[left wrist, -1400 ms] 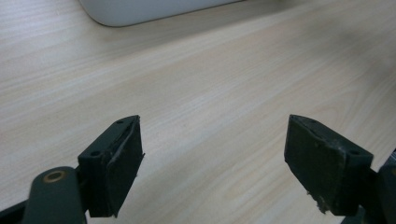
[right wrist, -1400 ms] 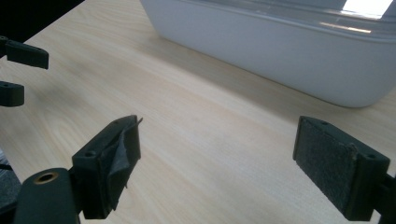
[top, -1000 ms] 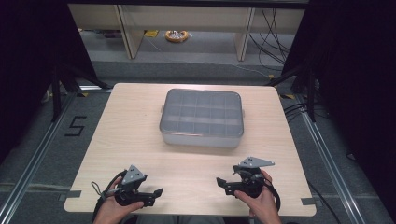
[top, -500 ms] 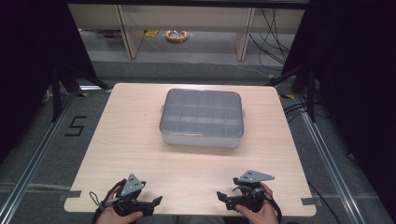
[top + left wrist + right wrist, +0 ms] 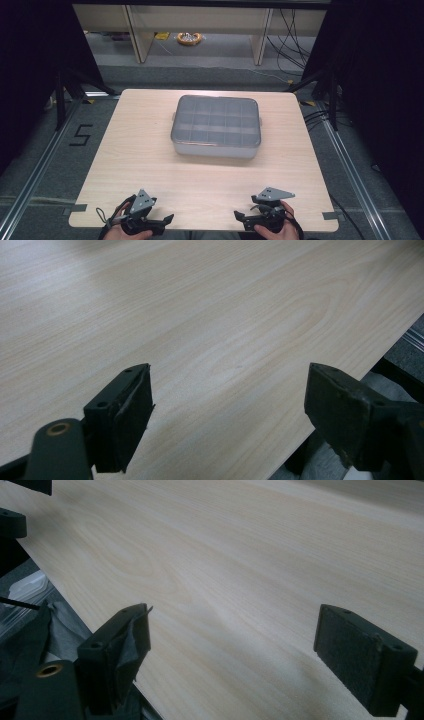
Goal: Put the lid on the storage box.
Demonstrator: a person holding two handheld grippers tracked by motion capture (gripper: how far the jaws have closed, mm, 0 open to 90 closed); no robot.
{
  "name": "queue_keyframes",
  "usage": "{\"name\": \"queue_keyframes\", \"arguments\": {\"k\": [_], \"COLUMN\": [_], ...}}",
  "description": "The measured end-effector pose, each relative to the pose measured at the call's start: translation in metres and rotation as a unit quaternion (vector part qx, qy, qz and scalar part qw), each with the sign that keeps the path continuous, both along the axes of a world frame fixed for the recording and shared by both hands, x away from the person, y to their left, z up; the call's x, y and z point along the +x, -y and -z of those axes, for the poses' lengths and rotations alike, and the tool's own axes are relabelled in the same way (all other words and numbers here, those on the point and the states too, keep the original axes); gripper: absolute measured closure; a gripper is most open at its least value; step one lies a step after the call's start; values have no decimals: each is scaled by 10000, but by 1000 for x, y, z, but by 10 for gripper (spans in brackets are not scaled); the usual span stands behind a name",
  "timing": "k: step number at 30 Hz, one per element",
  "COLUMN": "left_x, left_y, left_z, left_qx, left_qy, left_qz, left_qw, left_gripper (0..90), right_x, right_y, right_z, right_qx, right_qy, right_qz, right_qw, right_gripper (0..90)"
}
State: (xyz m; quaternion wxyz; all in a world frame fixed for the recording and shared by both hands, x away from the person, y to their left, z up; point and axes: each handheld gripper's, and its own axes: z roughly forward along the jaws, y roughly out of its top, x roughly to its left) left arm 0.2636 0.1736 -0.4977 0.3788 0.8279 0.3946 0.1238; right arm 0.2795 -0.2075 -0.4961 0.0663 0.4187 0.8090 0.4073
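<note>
- One grey compartment box point(image 5: 216, 126) with a clear lid lies shut at the table's centre, toward 12 o'clock from both grippers and well apart from them
- Two grippers sit at the near edge: the left gripper point(image 5: 167, 219) at about 7 o'clock, the right gripper point(image 5: 239, 216) at about 5 o'clock, each in one hand, tips pointing at each other
- Both have their jaws spread wide with nothing between them
- One wooden table point(image 5: 150, 150) bears it all, bare between grippers and box
- On the floor at 12 o'clock lies one yellow coil point(image 5: 188, 38); a "5" mark point(image 5: 80, 135) sits at 9 o'clock
- The left gripper view point(image 5: 227, 395) and the right gripper view point(image 5: 232, 645) show wood grain and the table edge up close; the high view shows the box
</note>
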Motion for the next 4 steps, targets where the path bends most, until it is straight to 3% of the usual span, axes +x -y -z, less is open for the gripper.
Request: {"name": "queue_keyframes", "arguments": {"k": [2, 3, 4], "left_x": [1, 1, 1], "left_y": [-2, 2, 1], "left_z": [-1, 3, 2], "left_qx": [106, -44, -116], "left_qy": [-59, 65, -57], "left_qz": [94, -197, -135], "left_qw": [9999, 9998, 9998], "left_gripper": [189, 189, 189], "right_x": [0, 1, 0], "right_y": [1, 2, 3], "right_z": [0, 0, -1], "right_qx": [-18, -32, -132], "right_qy": [6, -29, -12], "right_qz": [8, -25, 87], "right_qw": [10000, 10000, 9999], "right_gripper": [161, 162, 162]}}
